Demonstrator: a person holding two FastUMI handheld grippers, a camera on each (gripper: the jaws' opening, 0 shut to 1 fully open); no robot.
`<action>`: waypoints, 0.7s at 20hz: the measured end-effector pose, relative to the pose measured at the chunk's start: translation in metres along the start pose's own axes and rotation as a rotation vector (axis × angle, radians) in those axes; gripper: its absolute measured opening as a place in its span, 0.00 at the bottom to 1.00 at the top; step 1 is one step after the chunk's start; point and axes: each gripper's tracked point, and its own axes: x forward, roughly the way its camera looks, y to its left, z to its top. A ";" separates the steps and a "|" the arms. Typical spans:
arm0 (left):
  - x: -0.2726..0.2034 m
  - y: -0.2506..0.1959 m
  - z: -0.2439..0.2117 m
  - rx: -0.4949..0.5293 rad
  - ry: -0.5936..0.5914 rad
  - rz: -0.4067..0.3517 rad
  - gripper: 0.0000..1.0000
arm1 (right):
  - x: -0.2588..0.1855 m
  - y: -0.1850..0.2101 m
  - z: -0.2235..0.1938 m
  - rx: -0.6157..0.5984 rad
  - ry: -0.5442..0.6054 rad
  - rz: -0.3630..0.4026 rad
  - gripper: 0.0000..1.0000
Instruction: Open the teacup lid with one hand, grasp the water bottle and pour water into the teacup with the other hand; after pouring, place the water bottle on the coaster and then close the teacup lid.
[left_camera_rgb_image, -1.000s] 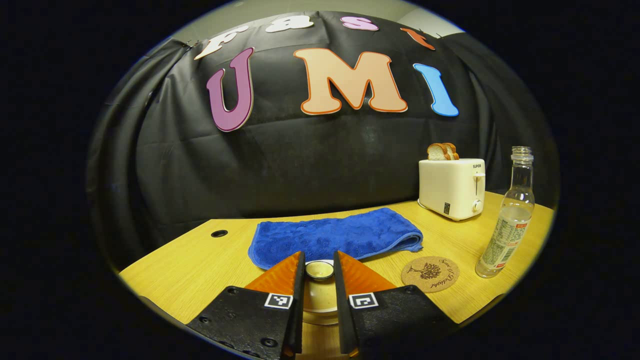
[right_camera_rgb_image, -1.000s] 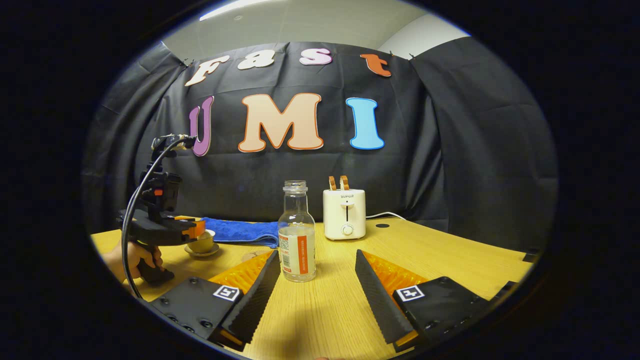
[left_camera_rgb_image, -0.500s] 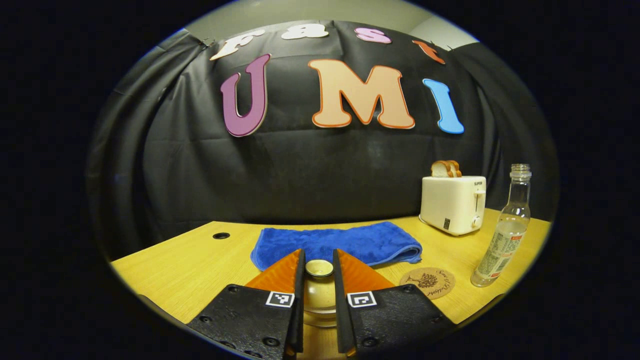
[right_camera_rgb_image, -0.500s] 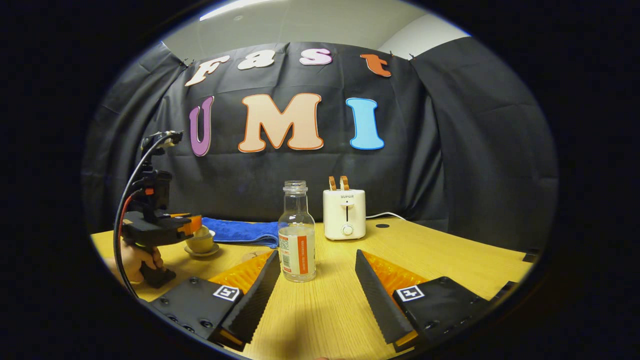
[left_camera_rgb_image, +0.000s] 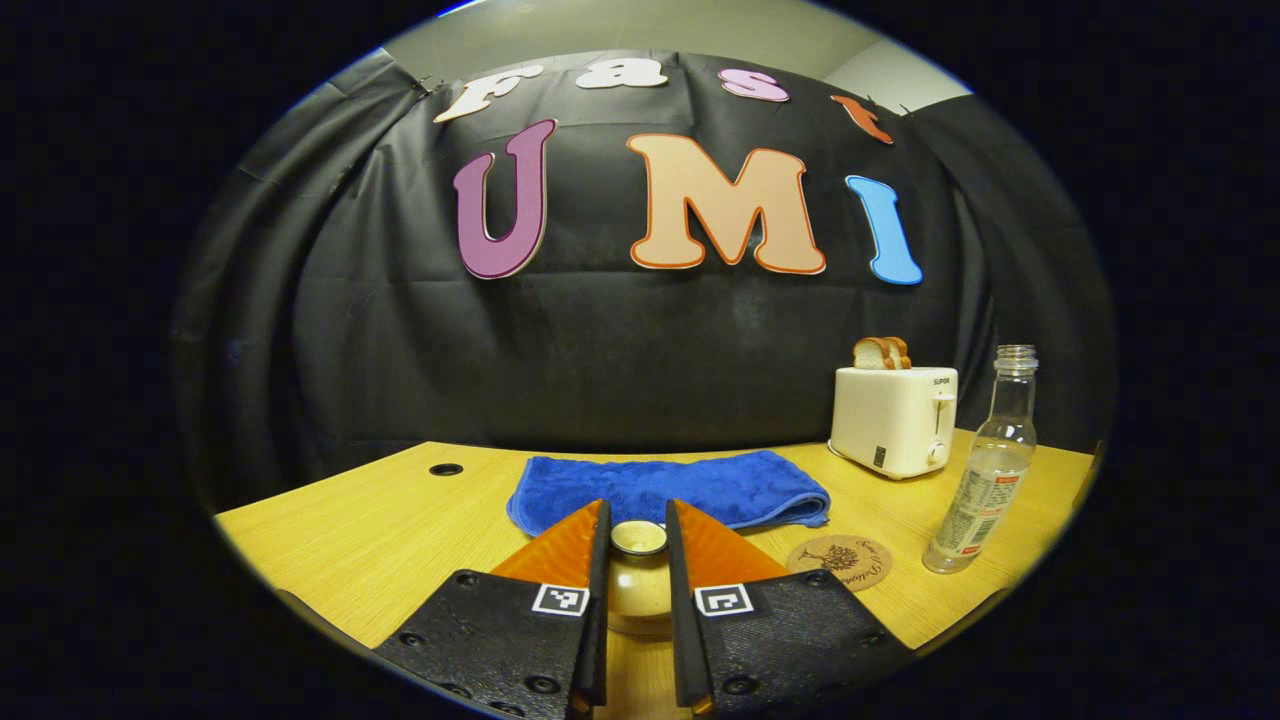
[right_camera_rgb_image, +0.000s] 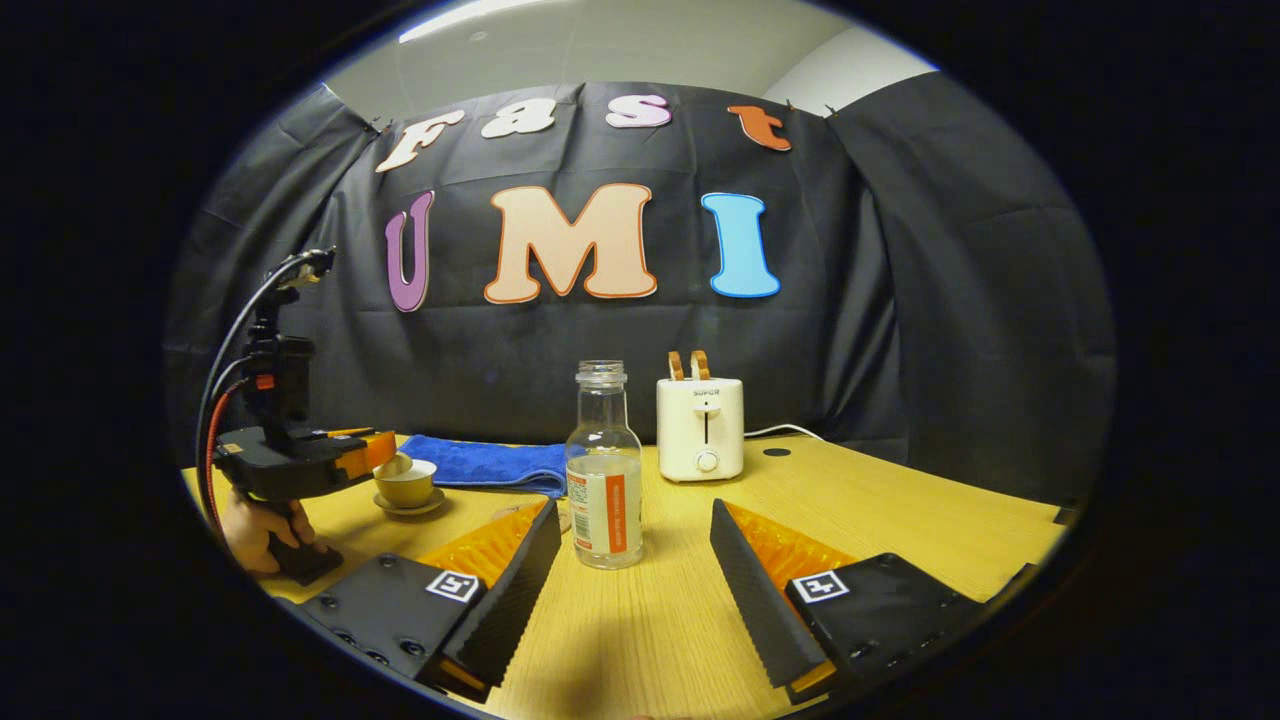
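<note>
My left gripper (left_camera_rgb_image: 637, 520) is shut on the knob of the pale teacup lid (left_camera_rgb_image: 638, 592), which hangs between its fingers. In the right gripper view the left gripper (right_camera_rgb_image: 383, 456), held by a hand (right_camera_rgb_image: 250, 525), keeps the lid (right_camera_rgb_image: 393, 466) tilted just above and left of the open teacup (right_camera_rgb_image: 412, 484) on its saucer. The clear water bottle (right_camera_rgb_image: 604, 480), uncapped and partly filled, stands upright on the table. My right gripper (right_camera_rgb_image: 634, 507) is open, with the bottle just ahead between its fingertips, nearer the left finger. A round cork coaster (left_camera_rgb_image: 838, 562) lies left of the bottle (left_camera_rgb_image: 985, 470).
A folded blue towel (left_camera_rgb_image: 670, 485) lies behind the cup area. A white toaster (left_camera_rgb_image: 893, 420) with bread slices stands at the back, its cord running right (right_camera_rgb_image: 780, 430). The wooden table (left_camera_rgb_image: 380, 530) has cable holes (left_camera_rgb_image: 446, 469). The black cloth wall is behind.
The left gripper has lifted the lid off the teacup and drawn it back to the left. The right gripper has edged slightly closer to the bottle, staying open.
</note>
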 end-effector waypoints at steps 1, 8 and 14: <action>-0.007 0.002 0.001 -0.001 0.001 -0.003 0.25 | 0.003 0.002 0.000 -0.001 0.003 0.007 0.99; -0.070 0.024 0.002 0.002 -0.005 -0.026 0.24 | 0.036 0.016 -0.003 0.000 0.008 0.031 0.96; -0.128 0.041 0.004 0.005 -0.013 -0.053 0.25 | 0.061 0.017 -0.004 0.001 0.004 0.023 0.94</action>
